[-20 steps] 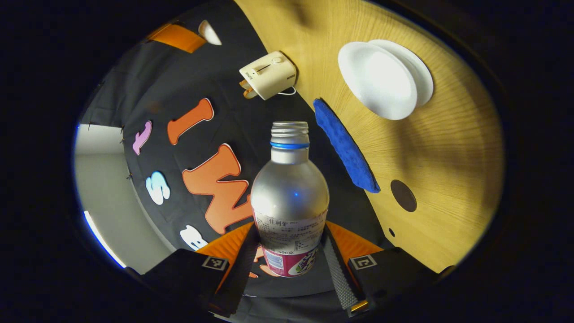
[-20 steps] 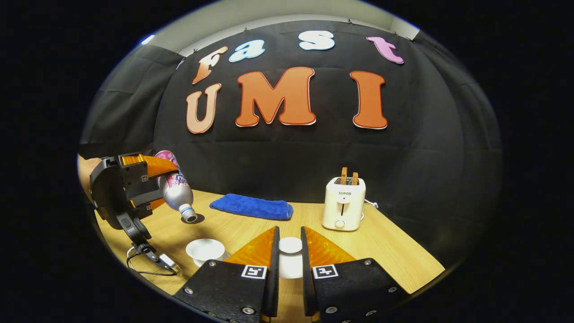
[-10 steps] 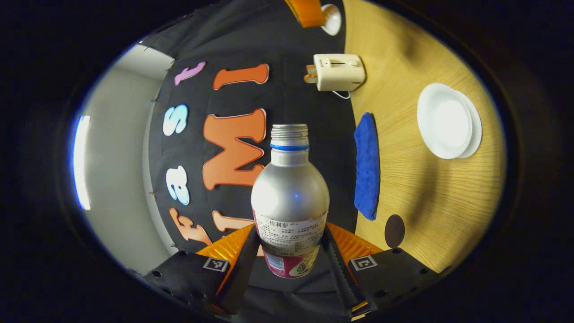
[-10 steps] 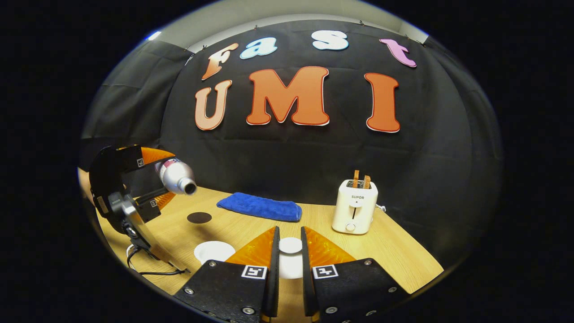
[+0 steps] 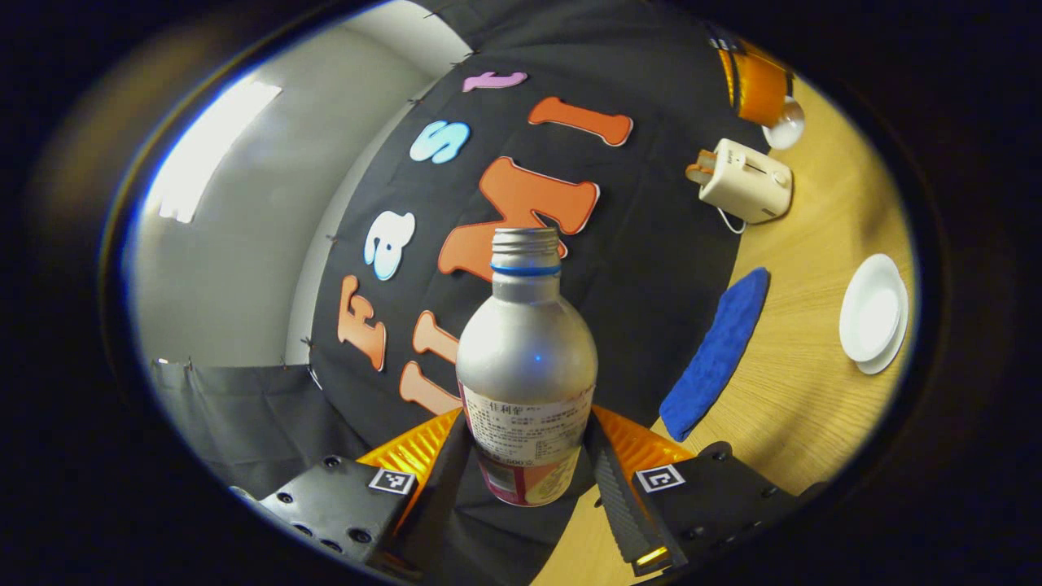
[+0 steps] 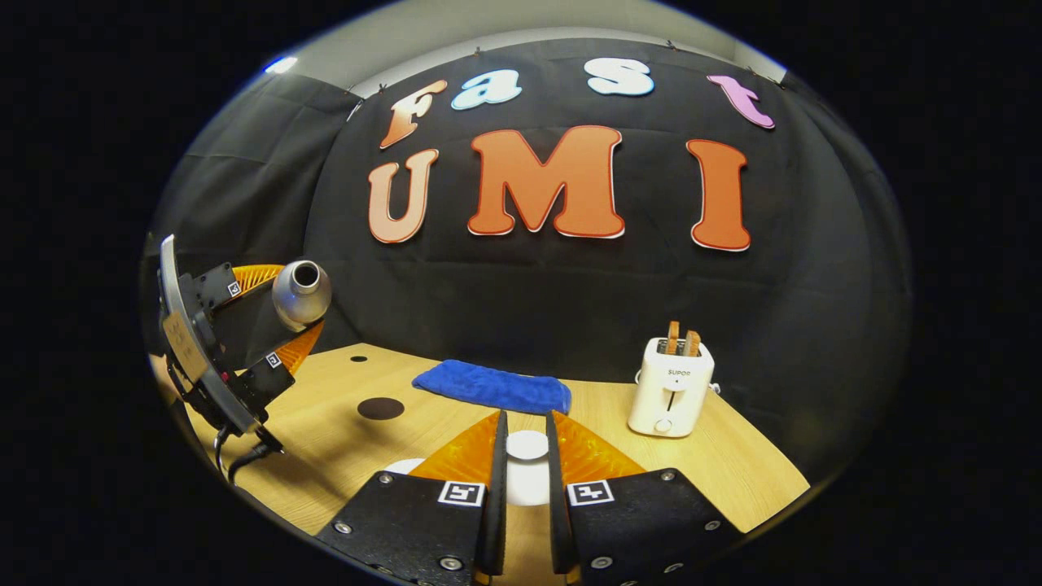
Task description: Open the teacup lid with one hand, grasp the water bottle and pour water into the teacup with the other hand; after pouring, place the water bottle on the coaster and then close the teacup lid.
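Note:
A silver water bottle (image 5: 525, 366) with no cap stands between the fingers of my left gripper (image 5: 525, 423), which is shut on its labelled lower body. In the right gripper view that left gripper (image 6: 285, 313) hangs above the table's left side, with the bottle (image 6: 299, 293) tilted and its mouth raised. My right gripper (image 6: 526, 419) is shut on the white teacup lid (image 6: 527, 446), held above the table. The open white teacup (image 5: 873, 313) sits on its saucer; its rim (image 6: 403, 465) peeks out beside my finger. A dark round coaster (image 6: 381, 408) lies left of centre.
A blue folded cloth (image 6: 492, 387) lies at the back of the wooden table (image 6: 733, 472). A white toaster (image 6: 672, 387) with two slices stands at the back right. A cable hangs from the left gripper near the table's left edge.
The left gripper has swung the bottle up from a mouth-down tilt over the cup to a mouth-up tilt and lifted it away leftward. The right gripper keeps the lid and has barely moved.

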A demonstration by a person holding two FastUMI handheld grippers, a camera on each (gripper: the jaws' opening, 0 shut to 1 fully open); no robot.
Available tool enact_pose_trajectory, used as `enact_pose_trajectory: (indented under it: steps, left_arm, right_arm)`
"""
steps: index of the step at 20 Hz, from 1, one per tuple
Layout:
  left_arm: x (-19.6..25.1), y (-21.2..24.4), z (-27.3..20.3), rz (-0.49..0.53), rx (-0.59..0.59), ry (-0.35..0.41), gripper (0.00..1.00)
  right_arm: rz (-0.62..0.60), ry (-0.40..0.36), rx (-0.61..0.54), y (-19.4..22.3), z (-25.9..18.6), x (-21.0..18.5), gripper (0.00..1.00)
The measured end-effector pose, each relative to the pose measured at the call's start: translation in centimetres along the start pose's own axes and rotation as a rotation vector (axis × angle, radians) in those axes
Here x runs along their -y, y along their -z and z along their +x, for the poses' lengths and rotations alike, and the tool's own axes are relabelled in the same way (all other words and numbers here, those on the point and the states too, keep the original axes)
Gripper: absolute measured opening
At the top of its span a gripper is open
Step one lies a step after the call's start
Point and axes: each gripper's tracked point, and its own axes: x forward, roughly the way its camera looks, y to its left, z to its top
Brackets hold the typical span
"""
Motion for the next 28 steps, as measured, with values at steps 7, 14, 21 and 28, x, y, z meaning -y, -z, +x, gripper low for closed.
enact_pose_trajectory:
  steps: [7, 14, 21, 28]
  left_arm:
    - [-2.4, 2.9, 0.6, -0.346, -0.066, -0.065, 0.83]
    - [-2.5, 5.5, 1.8, -0.656, -0.141, -0.067, 0.82]
    - [1.3, 8.9, 5.1, -1.009, -0.276, 0.015, 0.83]
    - [6.7, 12.1, 8.0, -1.164, -0.397, 0.133, 0.80]
  right_arm:
    - [-0.020, -0.049, -0.011, -0.4, 1.4, -3.6, 0.23]
    - [-0.034, -0.087, -0.035, 0.2, 2.5, -6.0, 0.23]
    - [-0.045, -0.090, -0.052, 1.0, 2.8, -6.4, 0.23]
    - [-0.027, -0.083, -0.080, 2.3, 3.2, -6.0, 0.23]
